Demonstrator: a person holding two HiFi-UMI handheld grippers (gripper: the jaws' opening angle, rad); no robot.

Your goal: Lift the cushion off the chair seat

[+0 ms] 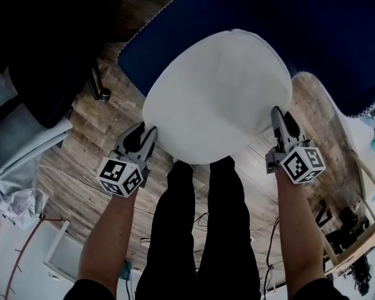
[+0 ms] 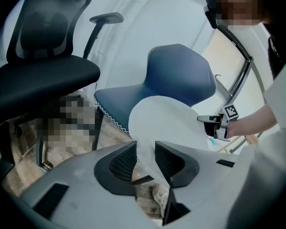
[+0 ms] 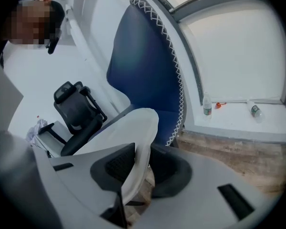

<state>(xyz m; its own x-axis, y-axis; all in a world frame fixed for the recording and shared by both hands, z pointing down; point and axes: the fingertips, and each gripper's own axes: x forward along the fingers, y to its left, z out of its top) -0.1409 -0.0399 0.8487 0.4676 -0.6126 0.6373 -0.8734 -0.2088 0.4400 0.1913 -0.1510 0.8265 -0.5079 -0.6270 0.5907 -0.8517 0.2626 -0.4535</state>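
A round white cushion [image 1: 219, 95] hangs over the front of the dark blue chair [image 1: 312, 30], its near edge above my legs. My left gripper [image 1: 149, 135] is shut on the cushion's left rim; in the left gripper view the white edge [image 2: 167, 123] fills the gap between the black pads [image 2: 123, 162]. My right gripper [image 1: 277, 116] is shut on the right rim, and the right gripper view shows the cushion [image 3: 133, 128] pinched edge-on in my right gripper [image 3: 142, 152]. The blue chair's back [image 2: 178, 75] [image 3: 143, 66] rises behind the cushion.
A black office chair [image 2: 43, 75] [image 3: 76, 109] stands to the left of the blue one. Wooden floor [image 1: 81, 136] lies below, with cables near my legs [image 1: 203, 230]. Two bottles [image 3: 207, 106] [image 3: 256, 111] stand on a white ledge to the right.
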